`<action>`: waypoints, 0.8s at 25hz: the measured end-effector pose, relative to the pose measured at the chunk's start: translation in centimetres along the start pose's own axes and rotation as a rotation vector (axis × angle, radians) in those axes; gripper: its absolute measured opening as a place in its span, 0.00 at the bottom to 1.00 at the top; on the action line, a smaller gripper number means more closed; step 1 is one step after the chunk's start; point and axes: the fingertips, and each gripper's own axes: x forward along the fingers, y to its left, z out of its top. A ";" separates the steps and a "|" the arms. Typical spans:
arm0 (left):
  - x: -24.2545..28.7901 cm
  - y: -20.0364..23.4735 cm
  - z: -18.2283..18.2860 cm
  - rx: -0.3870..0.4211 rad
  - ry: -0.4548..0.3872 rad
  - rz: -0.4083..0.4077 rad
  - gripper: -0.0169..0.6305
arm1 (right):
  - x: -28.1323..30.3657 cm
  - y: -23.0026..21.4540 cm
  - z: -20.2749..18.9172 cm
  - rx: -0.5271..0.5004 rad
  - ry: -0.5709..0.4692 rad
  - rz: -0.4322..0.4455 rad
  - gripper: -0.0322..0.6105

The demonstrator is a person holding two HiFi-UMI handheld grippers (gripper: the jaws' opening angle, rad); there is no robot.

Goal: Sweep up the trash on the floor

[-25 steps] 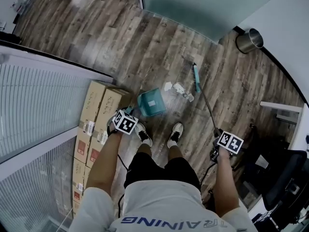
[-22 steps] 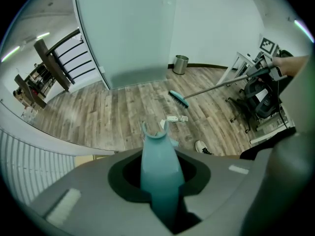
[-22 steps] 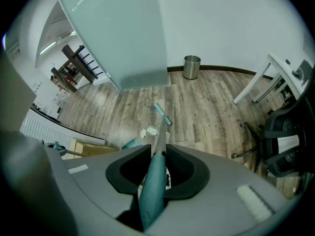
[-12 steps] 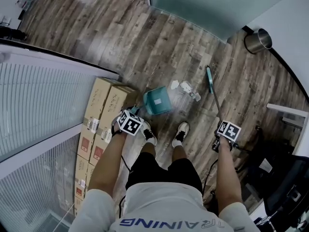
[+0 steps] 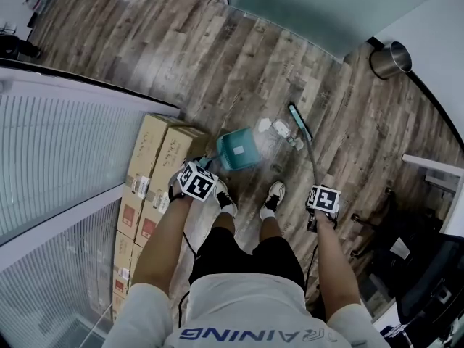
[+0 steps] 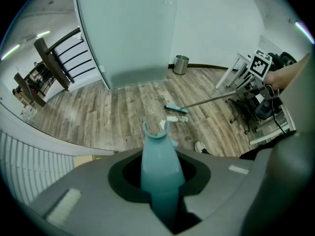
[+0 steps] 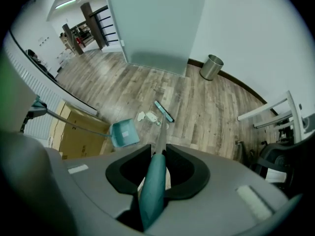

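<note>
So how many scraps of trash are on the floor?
3, between the dustpan and broom head: two white scraps side by side, one nearer the person. Smaller bits may be hidden.

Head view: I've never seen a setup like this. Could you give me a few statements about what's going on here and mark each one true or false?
1. The left gripper holds the dustpan by its handle. True.
2. The right gripper is empty. False: it grips the broom.
3. All the trash is inside the dustpan. False: scraps lie on the floor between the dustpan and the broom head.
4. A metal bin stands by the wall. True.
5. The cardboard boxes are on the person's right. False: they are on the left.
</note>
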 end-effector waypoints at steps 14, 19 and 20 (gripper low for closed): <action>0.1 0.2 0.2 0.001 0.001 0.002 0.16 | -1.6 9.3 -3.2 -0.380 0.033 0.123 0.22; 0.1 0.3 0.4 0.001 0.004 0.000 0.16 | -2.9 11.5 -4.7 -0.340 0.051 0.213 0.22; 0.1 0.4 0.4 0.001 0.004 0.000 0.16 | -3.3 12.1 -5.0 -0.325 0.058 0.238 0.22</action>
